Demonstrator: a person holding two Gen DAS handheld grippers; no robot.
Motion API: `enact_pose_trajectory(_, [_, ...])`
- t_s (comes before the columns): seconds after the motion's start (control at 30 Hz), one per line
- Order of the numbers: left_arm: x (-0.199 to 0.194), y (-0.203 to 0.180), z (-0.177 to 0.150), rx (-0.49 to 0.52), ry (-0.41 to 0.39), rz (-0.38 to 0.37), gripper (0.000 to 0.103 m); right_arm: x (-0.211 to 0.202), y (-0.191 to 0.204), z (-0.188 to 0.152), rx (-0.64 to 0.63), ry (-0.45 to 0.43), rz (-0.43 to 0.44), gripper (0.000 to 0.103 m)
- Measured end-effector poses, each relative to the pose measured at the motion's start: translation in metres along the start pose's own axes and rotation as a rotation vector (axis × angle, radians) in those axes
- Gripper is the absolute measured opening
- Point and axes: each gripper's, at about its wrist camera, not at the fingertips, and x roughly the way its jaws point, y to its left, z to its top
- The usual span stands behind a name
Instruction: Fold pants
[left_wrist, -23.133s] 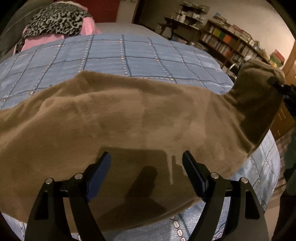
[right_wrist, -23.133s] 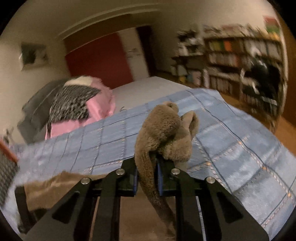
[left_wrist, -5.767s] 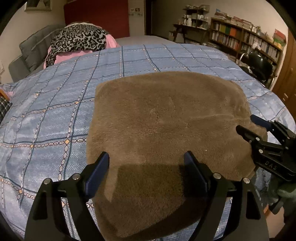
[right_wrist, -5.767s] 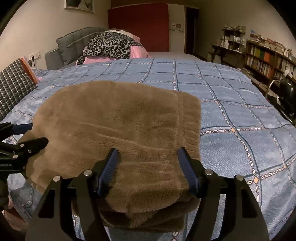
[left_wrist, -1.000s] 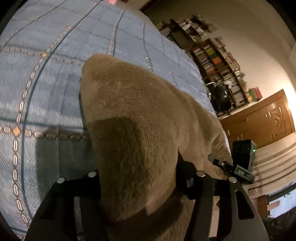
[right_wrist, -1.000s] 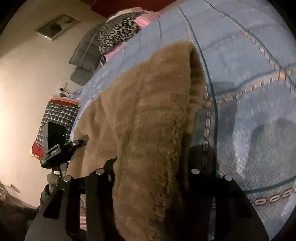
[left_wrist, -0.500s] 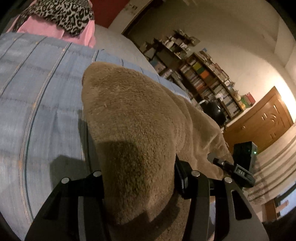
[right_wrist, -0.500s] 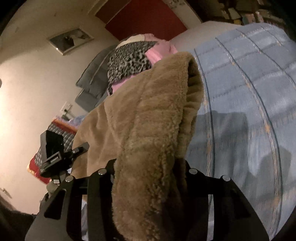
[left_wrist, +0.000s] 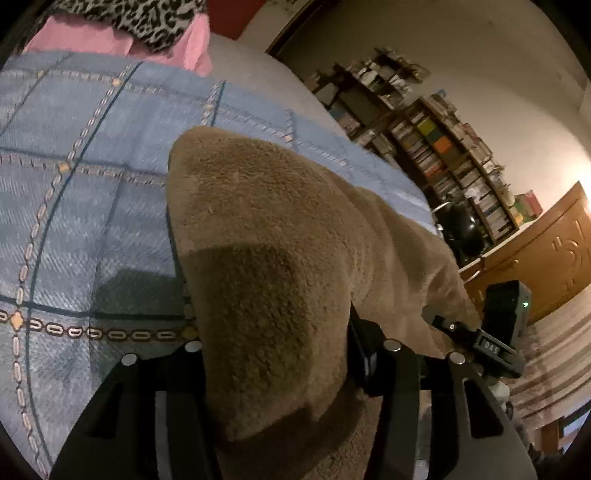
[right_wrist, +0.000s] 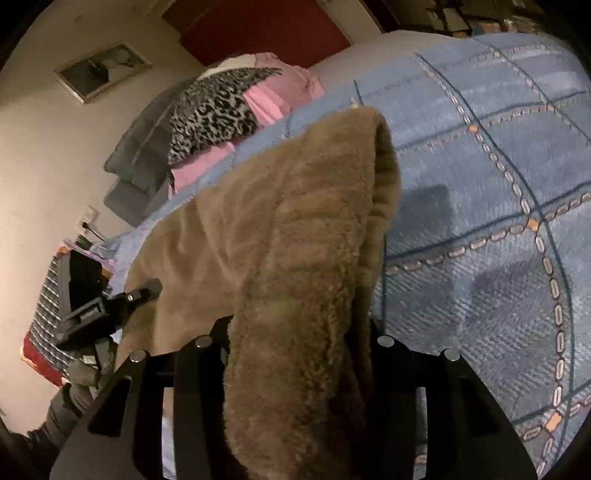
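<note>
The folded brown fleece pants (left_wrist: 266, 221) hang lifted over the blue checked bedspread (left_wrist: 92, 184). My left gripper (left_wrist: 273, 332) grips one end of the thick bundle. Its jaws are opening a little, but fabric still fills the gap and hides the pads. In the right wrist view the pants (right_wrist: 295, 206) bulge up between the jaws of my right gripper (right_wrist: 299, 332), which is shut on the other end. Each gripper shows in the other's view: the right gripper (left_wrist: 476, 343) at the far edge of the cloth, the left gripper (right_wrist: 110, 306) likewise.
A pink and leopard-print pile (right_wrist: 221, 103) lies at the head of the bedspread (right_wrist: 498, 166), beside grey pillows (right_wrist: 144, 158). A plaid cushion (right_wrist: 48, 302) sits at the bed's left side. Bookshelves (left_wrist: 443, 147) and a wooden cabinet (left_wrist: 546, 258) stand beyond the bed's right side.
Both grippers have carried the bundle across the bed towards its head. The pink and leopard pile has come closer in both views. The grip on the pants looks the same.
</note>
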Motion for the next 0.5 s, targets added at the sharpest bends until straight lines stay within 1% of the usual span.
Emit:
enact_pose_trajectory(0.03, [0.002,0.004,-0.001,-0.007,0.0,-0.007,0.058,0.003,-0.004,-0.002,0.003,0.002,0.004,0.047])
enact_pose_trajectory(0.07, [0.003,0.007,-0.002,-0.016,0.002,-0.012,0.065,0.004,-0.007,-0.003,0.01,0.005,0.006,0.049])
enact_pose_trajectory(0.1, [0.004,0.009,-0.004,-0.021,0.002,0.0,0.07,0.005,-0.009,-0.003,0.017,0.006,0.005,0.052])
enact_pose_trajectory(0.13, [0.005,0.011,-0.004,-0.019,-0.001,0.03,0.081,0.005,-0.009,-0.004,0.02,0.005,-0.003,0.054])
enact_pose_trajectory(0.17, [0.005,0.011,-0.003,-0.019,-0.001,0.059,0.088,0.002,-0.008,-0.005,0.02,0.003,-0.015,0.058])
enact_pose_trajectory(0.23, [0.002,0.01,-0.001,-0.022,0.0,0.098,0.089,-0.008,-0.001,-0.004,0.005,-0.014,-0.052,0.06])
enact_pose_trajectory(0.27, [-0.006,0.004,0.0,-0.007,-0.013,0.149,0.089,-0.013,0.004,-0.005,-0.006,-0.025,-0.075,0.065])
enact_pose_trajectory(0.3, [-0.012,-0.002,-0.001,0.011,-0.026,0.191,0.09,-0.025,0.011,-0.003,-0.028,-0.057,-0.141,0.077])
enact_pose_trajectory(0.33, [-0.023,-0.014,-0.002,0.049,-0.059,0.281,0.09,-0.035,0.014,-0.003,-0.039,-0.084,-0.18,0.082])
enact_pose_trajectory(0.4, [-0.043,-0.04,-0.006,0.121,-0.122,0.467,0.093,-0.064,0.027,-0.005,-0.078,-0.171,-0.281,0.083])
enact_pose_trajectory(0.43, [-0.052,-0.055,-0.009,0.152,-0.152,0.533,0.098,-0.075,0.036,-0.007,-0.101,-0.196,-0.319,0.083])
enact_pose_trajectory(0.47, [-0.059,-0.067,-0.014,0.172,-0.177,0.563,0.098,-0.082,0.044,-0.009,-0.121,-0.211,-0.339,0.083])
enact_pose_trajectory(0.5, [-0.066,-0.079,-0.018,0.189,-0.2,0.585,0.098,-0.092,0.058,-0.013,-0.156,-0.234,-0.38,0.086])
